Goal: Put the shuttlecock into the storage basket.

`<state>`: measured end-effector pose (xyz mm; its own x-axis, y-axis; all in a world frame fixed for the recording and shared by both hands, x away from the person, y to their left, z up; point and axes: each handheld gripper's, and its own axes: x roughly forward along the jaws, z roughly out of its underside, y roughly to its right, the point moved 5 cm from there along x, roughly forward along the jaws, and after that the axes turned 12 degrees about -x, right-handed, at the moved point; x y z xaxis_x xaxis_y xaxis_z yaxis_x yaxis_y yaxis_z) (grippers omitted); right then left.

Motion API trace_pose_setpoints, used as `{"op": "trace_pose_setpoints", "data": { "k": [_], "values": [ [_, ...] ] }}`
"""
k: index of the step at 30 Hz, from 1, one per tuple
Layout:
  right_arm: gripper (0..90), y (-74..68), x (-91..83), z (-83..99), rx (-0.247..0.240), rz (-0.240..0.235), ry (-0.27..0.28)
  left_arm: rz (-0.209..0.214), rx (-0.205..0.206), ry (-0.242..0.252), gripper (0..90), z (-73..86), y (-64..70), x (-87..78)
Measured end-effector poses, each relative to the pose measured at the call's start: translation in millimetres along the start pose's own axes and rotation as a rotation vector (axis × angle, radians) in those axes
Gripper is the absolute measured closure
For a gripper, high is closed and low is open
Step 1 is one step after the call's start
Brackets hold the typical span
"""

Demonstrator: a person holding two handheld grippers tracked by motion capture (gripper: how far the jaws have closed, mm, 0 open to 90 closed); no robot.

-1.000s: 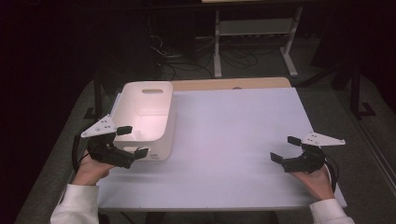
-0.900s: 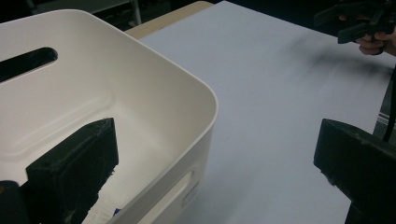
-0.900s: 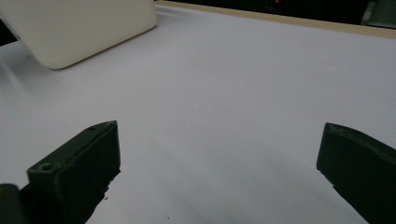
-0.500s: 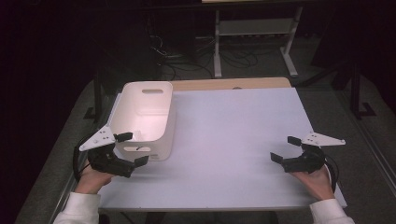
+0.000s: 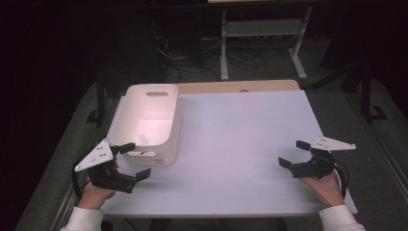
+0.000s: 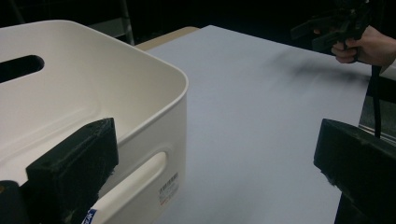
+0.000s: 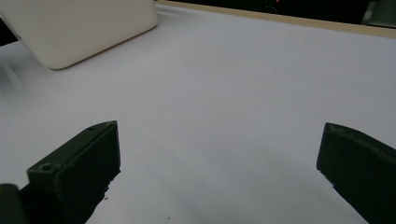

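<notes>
A white plastic bin [image 5: 149, 122] with handle slots stands on the left side of the white table [image 5: 240, 139]; it looks empty. My left gripper [image 5: 135, 161] is open at the bin's near end, one jaw by its rim and the other out over the table. In the left gripper view the bin [image 6: 88, 107] lies close behind the left jaw. My right gripper [image 5: 293, 154] hovers open near the table's right front, holding nothing. The right gripper view shows bare table [image 7: 224, 93] between the jaws and a corner of the bin [image 7: 79, 28] far off.
A strip of wooden tabletop [image 5: 235, 86] shows behind the white surface. Beyond the table, a metal stand [image 5: 262, 33] and loose cables [image 5: 183, 57] lie on the dark floor. In the left gripper view, the other hand and its gripper [image 6: 345, 28] appear at the far right.
My left gripper has drawn back toward the table's front edge, away from the bin's side to its near end. The right gripper has stayed put.
</notes>
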<state>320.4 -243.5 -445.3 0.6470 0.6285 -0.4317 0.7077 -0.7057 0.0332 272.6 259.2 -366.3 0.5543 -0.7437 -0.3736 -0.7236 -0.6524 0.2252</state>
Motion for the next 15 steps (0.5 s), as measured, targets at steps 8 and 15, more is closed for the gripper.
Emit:
{"op": "trace_pose_setpoints", "data": {
  "k": [8, 15],
  "values": [
    [0.0, 0.4, -0.5, 0.4, 0.002, 0.001, 0.0, 0.006, -0.015, 0.016, 0.0, 9.3, -4.2, 2.0],
    [0.0, 0.2, 0.7, 1.0, -0.002, 0.007, -0.007, 0.007, -0.031, 0.009, 0.0, 22.3, -7.0, 6.0]
  ]
}}
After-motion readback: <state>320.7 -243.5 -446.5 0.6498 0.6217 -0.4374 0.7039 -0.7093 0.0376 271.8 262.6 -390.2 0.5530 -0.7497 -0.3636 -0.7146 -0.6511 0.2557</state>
